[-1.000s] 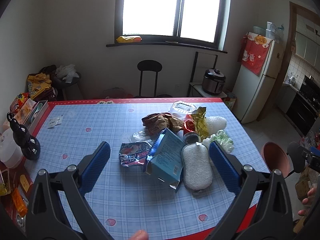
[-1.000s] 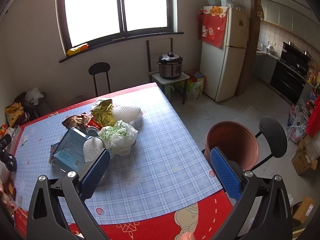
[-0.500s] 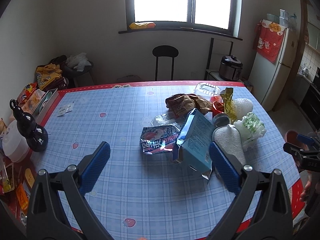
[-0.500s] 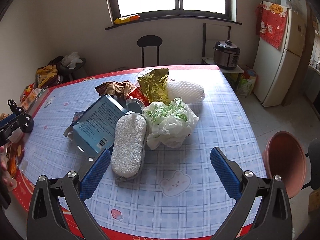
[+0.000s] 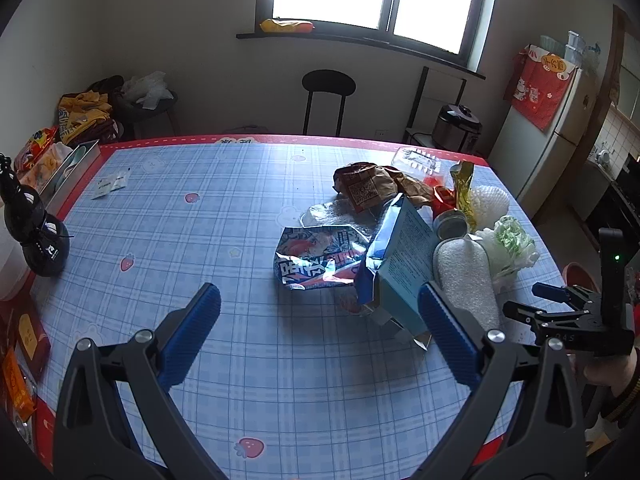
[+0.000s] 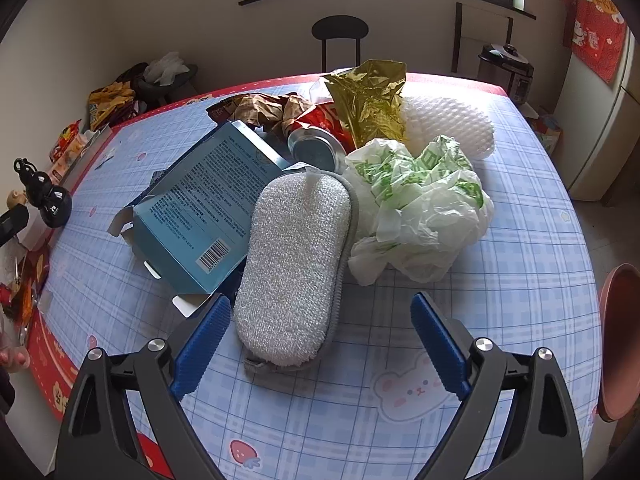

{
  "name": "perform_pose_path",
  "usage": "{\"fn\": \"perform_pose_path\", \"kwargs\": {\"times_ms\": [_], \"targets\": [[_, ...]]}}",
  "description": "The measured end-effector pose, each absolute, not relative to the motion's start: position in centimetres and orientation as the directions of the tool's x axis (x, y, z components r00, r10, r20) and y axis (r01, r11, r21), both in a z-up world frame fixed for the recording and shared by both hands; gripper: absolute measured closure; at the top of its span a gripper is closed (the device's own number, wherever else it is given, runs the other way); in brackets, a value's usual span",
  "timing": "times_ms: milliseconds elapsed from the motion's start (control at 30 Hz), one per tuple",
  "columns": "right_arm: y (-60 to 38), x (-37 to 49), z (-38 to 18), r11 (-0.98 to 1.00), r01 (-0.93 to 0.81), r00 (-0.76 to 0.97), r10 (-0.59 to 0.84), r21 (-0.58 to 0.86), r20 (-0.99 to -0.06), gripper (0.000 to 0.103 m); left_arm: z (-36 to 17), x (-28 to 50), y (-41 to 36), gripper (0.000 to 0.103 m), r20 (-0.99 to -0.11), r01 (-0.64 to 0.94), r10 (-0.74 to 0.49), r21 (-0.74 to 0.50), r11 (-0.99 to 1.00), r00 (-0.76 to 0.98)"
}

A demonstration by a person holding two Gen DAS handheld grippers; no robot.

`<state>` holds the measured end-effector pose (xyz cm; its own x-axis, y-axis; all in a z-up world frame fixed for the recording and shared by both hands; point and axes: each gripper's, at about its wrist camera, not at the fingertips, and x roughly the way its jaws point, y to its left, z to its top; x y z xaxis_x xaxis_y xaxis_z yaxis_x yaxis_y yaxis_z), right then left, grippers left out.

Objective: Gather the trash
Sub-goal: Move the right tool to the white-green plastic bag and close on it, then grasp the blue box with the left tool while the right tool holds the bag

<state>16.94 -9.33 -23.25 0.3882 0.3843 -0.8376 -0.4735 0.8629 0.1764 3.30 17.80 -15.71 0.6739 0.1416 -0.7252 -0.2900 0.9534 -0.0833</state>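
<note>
A pile of trash lies on the blue checked table (image 5: 200, 240): a blue carton (image 6: 200, 208), a grey sponge pad (image 6: 296, 264), a white-green plastic bag (image 6: 424, 200), a gold foil bag (image 6: 372, 100), white foam netting (image 6: 452, 120), brown paper (image 5: 372, 184) and a foil snack wrapper (image 5: 316, 256). My right gripper (image 6: 320, 344) is open, just in front of the sponge pad. My left gripper (image 5: 320, 332) is open above bare table, left of the carton (image 5: 400, 256). The right gripper also shows in the left wrist view (image 5: 560, 312).
A pink bin (image 6: 620, 344) stands on the floor right of the table. A black bottle (image 5: 36, 232) and snack packets (image 5: 40, 152) sit at the table's left edge. A black stool (image 5: 328, 92) and a rice cooker (image 5: 456, 128) stand beyond the table.
Both grippers have moved in toward the pile. The right gripper swung left from the bin side and now sits close to the sponge pad. Both stay open.
</note>
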Motion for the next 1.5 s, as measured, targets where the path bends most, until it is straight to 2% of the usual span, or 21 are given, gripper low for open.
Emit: {"fn": "perform_pose_path", "kwargs": {"times_ms": [300,500,633,733,1100,1133,1200,1233,1300,1367,1400,1500], "targets": [[-8.3,17.8,-25.9,0.856,-0.446,0.312,0.423,0.262,-0.851,0.014,-18.7,4.1,18.8,0.006,-0.767,-0.316,0.142,-0.083,0.945,0.625],[-10.7,18.0,-22.2,0.907,-0.375,0.476,0.367,0.193,-0.799,0.016,-19.9,4.3,19.2,0.006,-0.778,-0.333,0.127,-0.111,0.936,0.616],[-12.1,19.6,-20.1,0.921,-0.37,0.542,0.323,0.125,-0.776,0.005,-20.4,4.6,19.2,0.006,-0.782,-0.336,0.119,-0.122,0.934,0.612],[-11.9,22.0,-20.2,0.92,-0.39,0.553,0.277,0.051,-0.786,0.006,-20.4,5.0,19.0,0.006,-0.781,-0.331,0.111,-0.128,0.935,0.615],[-10.7,27.5,-25.6,0.931,-0.356,0.433,0.246,0.087,-0.867,0.007,-19.9,5.4,18.6,0.006,-0.782,-0.307,0.093,-0.13,0.943,0.617],[-10.7,27.4,-25.8,0.929,-0.359,0.43,0.247,0.087,-0.869,0.011,-19.9,5.4,18.7,0.006,-0.783,-0.307,0.09,-0.133,0.942,0.615],[-10.7,26.8,-26.2,0.923,-0.377,0.415,0.247,0.081,-0.876,0.027,-20.0,5.5,18.8,0.006,-0.788,-0.31,0.081,-0.143,0.94,0.61],[-10.6,26.4,-26.3,0.918,-0.39,0.412,0.248,0.076,-0.877,0.039,-20.1,5.5,18.9,0.007,-0.79,-0.312,0.078,-0.147,0.939,0.608],[-10.8,25.5,-26.5,0.913,-0.402,0.413,0.247,0.068,-0.876,0.047,-20.1,5.7,18.8,0.01,-0.796,-0.316,0.084,-0.139,0.938,0.6],[-11.2,24.6,-26.4,0.911,-0.406,0.415,0.261,0.079,-0.872,0.06,-20.2,5.9,18.6,0.015,-0.8,-0.304,0.071,-0.144,0.942,0.596],[-11.6,24.1,-26.3,0.913,-0.399,0.418,0.268,0.09,-0.868,0.062,-20.1,6.0,18.6,0.019,-0.8,-0.298,0.062,-0.149,0.943,0.596],[-13.4,22.4,-26.1,0.928,-0.344,0.425,0.289,0.143,-0.858,0.068,-19.8,6.3,18.5,0.024,-0.799,-0.298,0.066,-0.145,0.943,0.598]]}}
